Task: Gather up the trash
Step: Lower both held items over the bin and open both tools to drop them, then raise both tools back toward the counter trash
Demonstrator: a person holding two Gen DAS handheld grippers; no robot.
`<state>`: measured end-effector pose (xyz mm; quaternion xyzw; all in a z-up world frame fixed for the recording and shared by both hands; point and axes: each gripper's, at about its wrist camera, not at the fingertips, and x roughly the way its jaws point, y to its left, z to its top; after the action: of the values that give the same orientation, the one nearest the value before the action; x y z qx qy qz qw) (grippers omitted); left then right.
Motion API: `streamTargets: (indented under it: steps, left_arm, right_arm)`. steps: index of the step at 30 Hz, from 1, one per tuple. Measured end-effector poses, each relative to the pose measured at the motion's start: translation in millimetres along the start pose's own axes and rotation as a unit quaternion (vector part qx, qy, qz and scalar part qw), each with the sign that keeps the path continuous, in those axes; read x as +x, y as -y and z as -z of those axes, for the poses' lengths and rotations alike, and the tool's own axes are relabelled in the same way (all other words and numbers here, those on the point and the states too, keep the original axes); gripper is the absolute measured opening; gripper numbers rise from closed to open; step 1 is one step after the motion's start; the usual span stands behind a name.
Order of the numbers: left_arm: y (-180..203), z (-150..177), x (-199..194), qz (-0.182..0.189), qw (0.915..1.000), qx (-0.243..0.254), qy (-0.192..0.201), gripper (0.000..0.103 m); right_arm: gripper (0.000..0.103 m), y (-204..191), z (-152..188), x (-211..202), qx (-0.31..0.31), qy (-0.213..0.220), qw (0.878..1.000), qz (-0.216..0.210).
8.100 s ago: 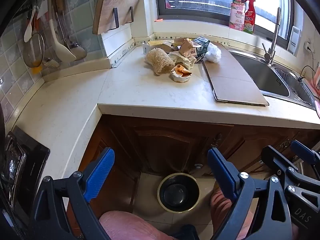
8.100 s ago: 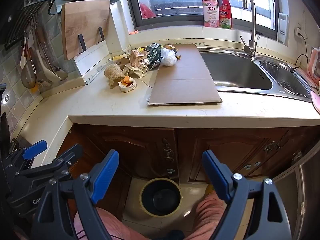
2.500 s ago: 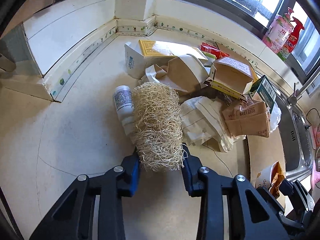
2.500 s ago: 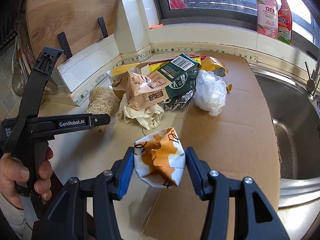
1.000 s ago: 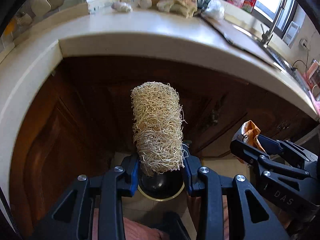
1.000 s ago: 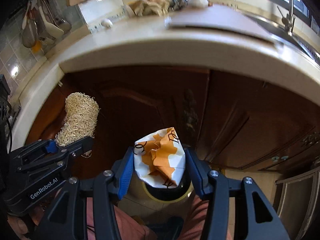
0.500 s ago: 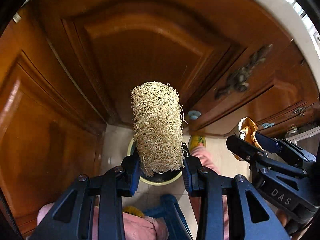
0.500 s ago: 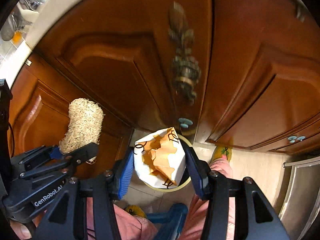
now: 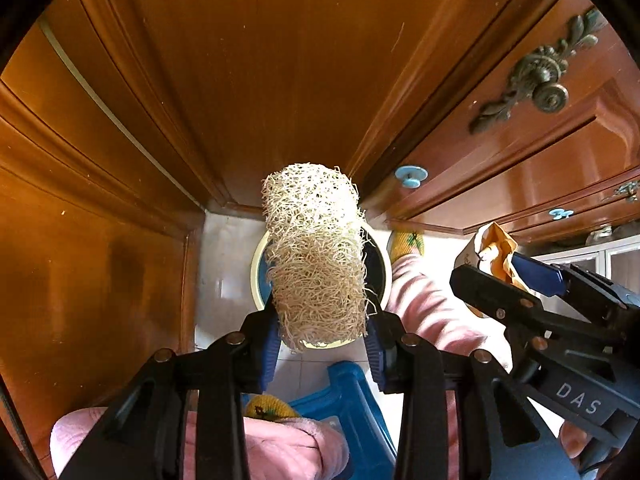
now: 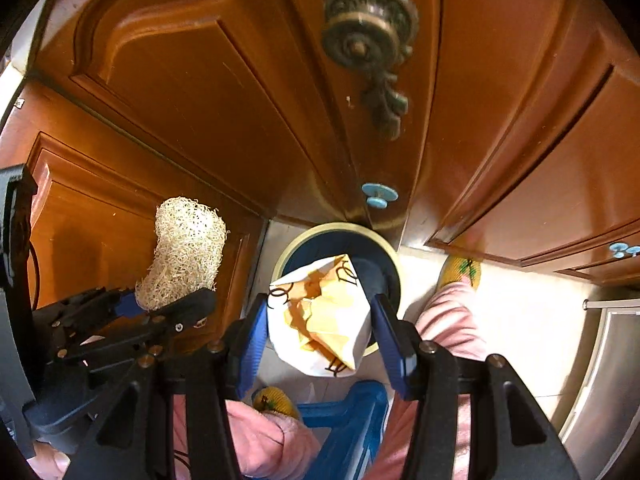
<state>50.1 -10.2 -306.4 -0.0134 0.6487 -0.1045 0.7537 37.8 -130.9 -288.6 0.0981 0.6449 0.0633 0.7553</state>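
Observation:
My left gripper (image 9: 322,336) is shut on a beige fibrous loofah (image 9: 316,256) and holds it right over the round trash bin (image 9: 258,276) on the floor. My right gripper (image 10: 318,332) has its jaws a little apart around a crumpled white and orange paper wrapper (image 10: 320,316), which tilts down over the bin (image 10: 394,264). The bin has a cream rim and a dark inside. In the right wrist view the left gripper (image 10: 160,306) with the loofah (image 10: 186,252) sits to the left. In the left wrist view the right gripper (image 9: 516,276) with the wrapper (image 9: 494,248) sits to the right.
Brown wooden cabinet doors (image 9: 260,64) stand close behind the bin, with an ornate metal handle (image 10: 368,40) and small blue knobs (image 10: 379,196). A blue stool (image 10: 348,420), pink-trousered legs (image 10: 452,320) and yellow slippers (image 10: 460,270) surround the bin on the pale tiled floor.
Both grippers have dropped from counter height towards the floor and tilted down over the bin. The right jaws have widened a little and the wrapper has tipped downward.

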Motion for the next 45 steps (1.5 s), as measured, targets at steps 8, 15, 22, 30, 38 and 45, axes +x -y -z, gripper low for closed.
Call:
streamTargets:
  steps: [8,15,22,30,38,45]
  left_arm:
    - [-2.8,-0.8,13.0,0.000,1.0000,0.008,-0.002,0.040]
    - [-8.8,-0.5,11.1,-0.012,0.9999,0.004,-0.002,0.058]
    - [-18.5,0.5,2.7,0.004,1.0000,-0.004,0.006,0.078]
    - [-17.4,-0.6,-4.6,0.000,0.9999,0.004,0.015,0.078]
    - [-14.5,-7.2,-37.8,-0.009,0.9990,0.009,0.043,0.078]
    - [-10.9,-8.8,-97.3,-0.002,0.9955,0.016,0.093,0.078]
  right_arm:
    - [0.052,8.9,-1.8,10.3,0.006,-0.009,1.000,-0.010]
    - [0.053,19.6,-4.2,12.6,0.031,-0.024,0.999,-0.028]
    - [0.064,30.6,-5.6,9.7,0.052,-0.016,0.998,-0.044]
    - [0.064,28.3,-5.3,4.1,0.053,-0.016,0.998,-0.039]
    - [0.064,18.6,-9.6,-29.2,0.047,0.013,0.998,-0.031]
    - [0.064,-0.2,-8.8,-87.6,0.023,0.082,0.996,-0.013]
